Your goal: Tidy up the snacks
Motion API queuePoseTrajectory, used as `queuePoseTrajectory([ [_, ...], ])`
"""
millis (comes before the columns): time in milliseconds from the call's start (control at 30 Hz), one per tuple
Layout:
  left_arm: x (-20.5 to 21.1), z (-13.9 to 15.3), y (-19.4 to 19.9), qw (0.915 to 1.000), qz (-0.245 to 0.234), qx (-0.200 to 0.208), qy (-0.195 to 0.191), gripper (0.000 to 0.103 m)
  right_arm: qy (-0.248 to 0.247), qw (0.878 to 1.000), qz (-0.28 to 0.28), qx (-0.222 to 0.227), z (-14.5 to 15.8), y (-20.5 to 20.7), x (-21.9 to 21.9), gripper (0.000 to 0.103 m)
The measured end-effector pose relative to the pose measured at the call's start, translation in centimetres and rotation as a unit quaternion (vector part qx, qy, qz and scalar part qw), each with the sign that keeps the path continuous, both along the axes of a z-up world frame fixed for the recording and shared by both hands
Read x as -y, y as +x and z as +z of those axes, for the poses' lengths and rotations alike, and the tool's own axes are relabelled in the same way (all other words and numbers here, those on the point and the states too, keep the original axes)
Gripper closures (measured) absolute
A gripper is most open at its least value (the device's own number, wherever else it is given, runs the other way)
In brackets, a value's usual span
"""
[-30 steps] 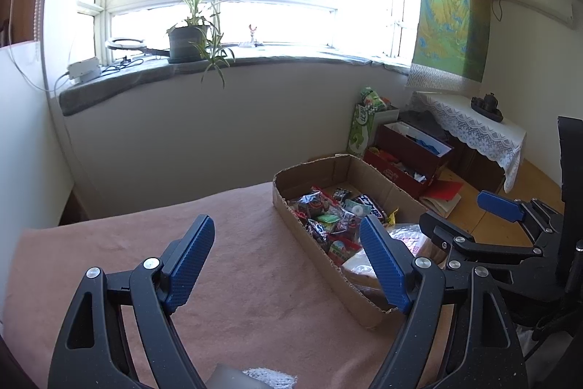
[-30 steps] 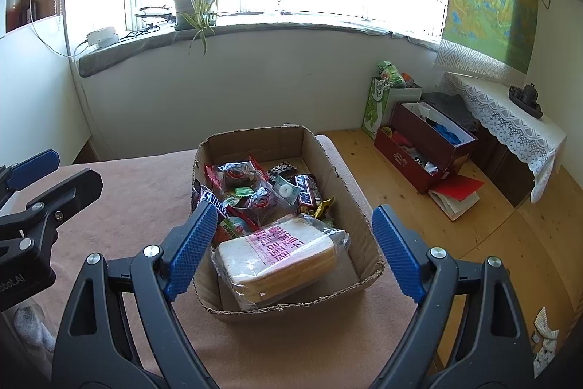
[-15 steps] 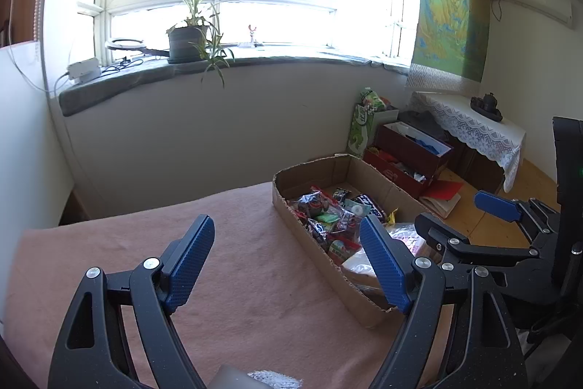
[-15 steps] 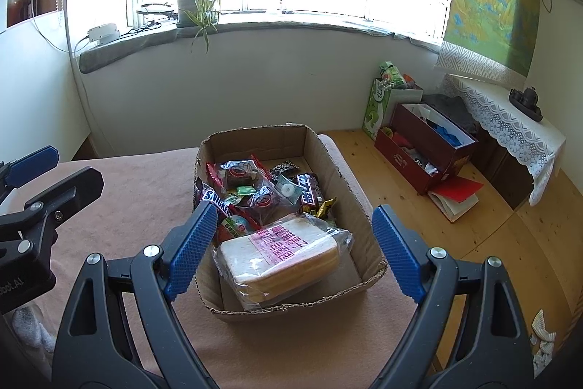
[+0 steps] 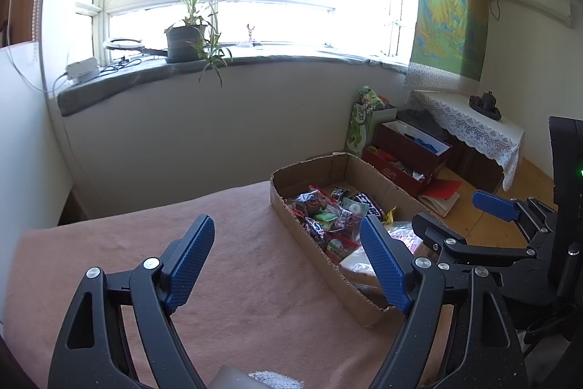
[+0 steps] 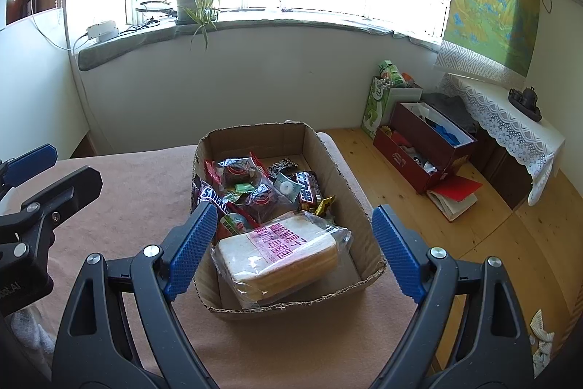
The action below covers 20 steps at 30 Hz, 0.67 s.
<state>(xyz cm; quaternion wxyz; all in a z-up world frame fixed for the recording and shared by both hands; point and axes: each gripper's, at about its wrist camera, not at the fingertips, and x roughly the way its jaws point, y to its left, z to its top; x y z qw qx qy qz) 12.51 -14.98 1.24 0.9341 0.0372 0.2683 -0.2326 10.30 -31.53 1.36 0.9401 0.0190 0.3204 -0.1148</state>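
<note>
Cardboard box (image 6: 329, 166) of snacks sits on pink cloth (image 6: 138, 185); left gripper (image 5: 286, 261) and right gripper (image 6: 293, 250) spread, empty.

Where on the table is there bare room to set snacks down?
Free: the pink cloth left of the cardboard box, and the strip before its near wall. Crowded: the box itself, bagged bread in front, candy bars piled behind.

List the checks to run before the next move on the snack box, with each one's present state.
1. Right claw open, nothing held: ok.
2. Left claw open, nothing held: ok.
3. Bread bag on top in the cardboard box, unobstructed: ok.
4. Right claw lined up over the bread bag: ok.
5. Left claw clear of the box, over the pink cloth: ok.
6. Place to sort snacks into: cannot tell.
</note>
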Motion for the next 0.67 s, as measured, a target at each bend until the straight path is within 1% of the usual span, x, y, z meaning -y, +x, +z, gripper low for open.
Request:
queuePoseTrajectory([
  [667,-0.18,-0.23,-0.09,1.0,0.004,0.005,0.001,0.021,-0.002,1.0,0.002,-0.005,-0.49,0.0,0.29,0.014],
])
